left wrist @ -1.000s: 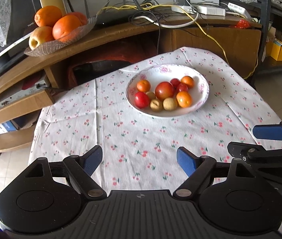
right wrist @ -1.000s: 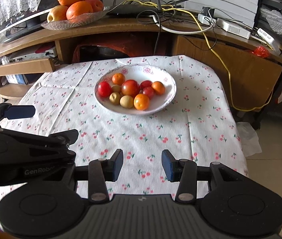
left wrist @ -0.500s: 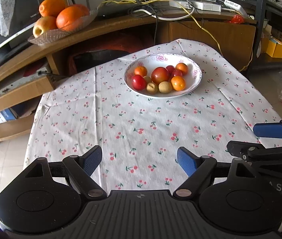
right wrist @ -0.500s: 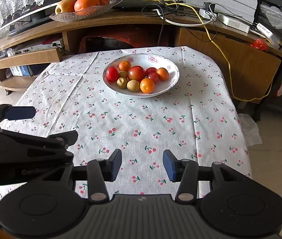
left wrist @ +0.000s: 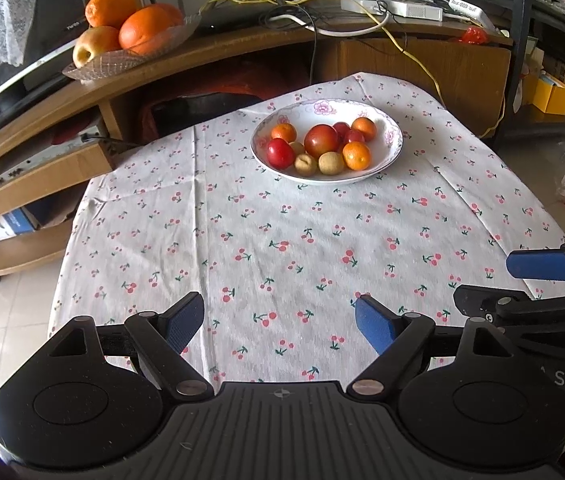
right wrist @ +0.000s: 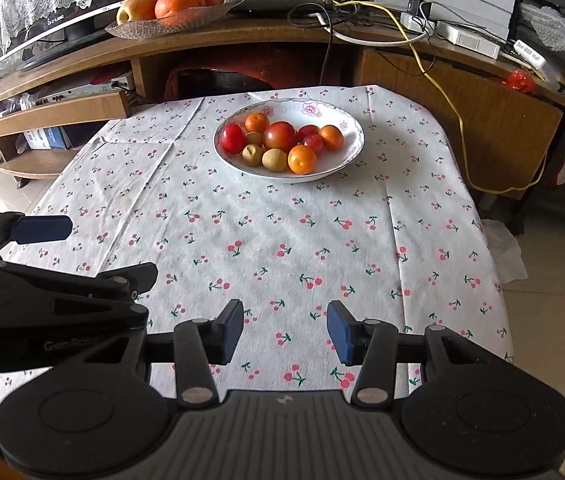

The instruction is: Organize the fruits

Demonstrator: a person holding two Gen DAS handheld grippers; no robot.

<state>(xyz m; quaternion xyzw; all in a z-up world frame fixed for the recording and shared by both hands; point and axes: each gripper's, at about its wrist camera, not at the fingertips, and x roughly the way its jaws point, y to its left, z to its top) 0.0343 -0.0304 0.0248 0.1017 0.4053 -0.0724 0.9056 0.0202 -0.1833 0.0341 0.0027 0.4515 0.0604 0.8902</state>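
Note:
A white flowered bowl [left wrist: 386, 152] [right wrist: 346, 156] stands at the far side of the table and holds several small fruits: a large red tomato [left wrist: 321, 140] [right wrist: 280, 136], small oranges, red plums and tan round fruits. My left gripper [left wrist: 278, 320] hovers open over the near part of the cherry-print tablecloth [left wrist: 282, 240], with nothing between its blue pads. My right gripper [right wrist: 284, 330] is also open and empty, beside the left one and well short of the bowl. Each gripper shows at the edge of the other's view.
A glass dish [left wrist: 122, 58] [right wrist: 162, 26] with big oranges and an apple sits on the curved wooden shelf behind the table. Cables, a router and white boxes lie on that shelf to the right. A tiled floor surrounds the table.
Both grippers have pulled back from the bowl and risen, so the bowl looks smaller and farther away. Their jaws have stayed open.

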